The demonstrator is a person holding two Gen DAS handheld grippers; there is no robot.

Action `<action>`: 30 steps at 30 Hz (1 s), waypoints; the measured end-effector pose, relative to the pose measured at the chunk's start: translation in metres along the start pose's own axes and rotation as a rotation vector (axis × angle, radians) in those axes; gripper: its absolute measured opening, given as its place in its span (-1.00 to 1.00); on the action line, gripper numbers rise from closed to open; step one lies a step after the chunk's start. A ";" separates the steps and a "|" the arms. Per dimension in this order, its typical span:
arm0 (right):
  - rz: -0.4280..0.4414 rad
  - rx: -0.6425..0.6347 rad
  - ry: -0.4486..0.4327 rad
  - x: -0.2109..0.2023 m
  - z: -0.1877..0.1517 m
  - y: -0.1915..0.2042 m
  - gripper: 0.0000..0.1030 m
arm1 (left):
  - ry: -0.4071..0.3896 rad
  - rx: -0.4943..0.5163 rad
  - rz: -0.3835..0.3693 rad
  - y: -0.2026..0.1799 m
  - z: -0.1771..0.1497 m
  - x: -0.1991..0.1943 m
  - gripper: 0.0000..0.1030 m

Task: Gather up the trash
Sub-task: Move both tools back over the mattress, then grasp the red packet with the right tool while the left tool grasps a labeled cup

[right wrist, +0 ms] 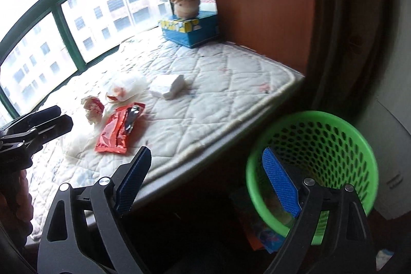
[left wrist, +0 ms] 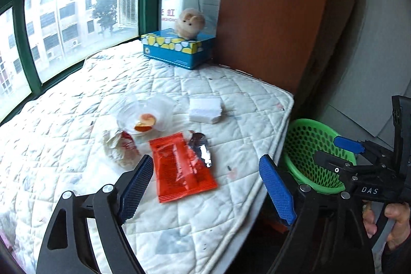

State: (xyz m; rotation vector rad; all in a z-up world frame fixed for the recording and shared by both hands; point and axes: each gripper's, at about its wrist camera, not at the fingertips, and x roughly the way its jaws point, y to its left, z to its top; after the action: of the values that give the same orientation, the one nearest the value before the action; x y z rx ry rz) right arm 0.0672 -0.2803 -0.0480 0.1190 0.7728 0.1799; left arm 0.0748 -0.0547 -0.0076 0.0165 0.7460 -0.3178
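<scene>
On the white quilted mattress (left wrist: 231, 84) lie a red foil wrapper (left wrist: 182, 168) (right wrist: 117, 130), a silver wrapper (left wrist: 201, 148) touching its top edge, a crumpled red-and-white paper (left wrist: 120, 145) (right wrist: 92, 107), a clear plastic bag with orange peel (left wrist: 146, 117) (right wrist: 123, 89) and a white block (left wrist: 205, 109) (right wrist: 167, 86). My left gripper (left wrist: 205, 161) hovers open just in front of the red wrapper, nothing between its pads. My right gripper (right wrist: 206, 150) is open and empty, over the mattress edge beside the green mesh basket (right wrist: 308, 117) (left wrist: 308, 122).
A blue tissue box (left wrist: 177, 48) with a plush toy (left wrist: 190, 22) on it stands at the back by the window. A brown wooden panel (left wrist: 269, 17) rises right of the mattress. The basket sits on the floor below the mattress edge, with a coloured packet (right wrist: 257, 222) by its base.
</scene>
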 end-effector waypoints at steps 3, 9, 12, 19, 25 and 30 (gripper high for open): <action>0.024 -0.017 0.018 0.014 0.006 0.016 0.71 | 0.003 -0.033 0.038 0.025 -0.006 -0.004 0.59; 0.091 -0.053 0.060 0.044 0.013 0.051 0.71 | 0.018 -0.101 0.106 0.074 -0.021 -0.012 0.59; 0.121 -0.067 0.090 0.059 0.013 0.071 0.71 | 0.029 -0.119 0.135 0.093 -0.030 -0.015 0.59; 0.150 -0.097 0.143 0.094 0.013 0.110 0.71 | 0.046 -0.193 0.168 0.134 -0.048 -0.022 0.59; 0.135 -0.111 0.189 0.124 0.016 0.132 0.71 | 0.054 -0.213 0.170 0.150 -0.059 -0.024 0.60; 0.100 -0.112 0.225 0.148 0.021 0.143 0.71 | 0.072 -0.204 0.155 0.158 -0.067 -0.021 0.62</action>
State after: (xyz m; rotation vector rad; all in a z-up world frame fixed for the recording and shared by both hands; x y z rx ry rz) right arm 0.1686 -0.1107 -0.1091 0.0308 0.9798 0.3356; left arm 0.0616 0.1099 -0.0584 -0.1072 0.8403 -0.0930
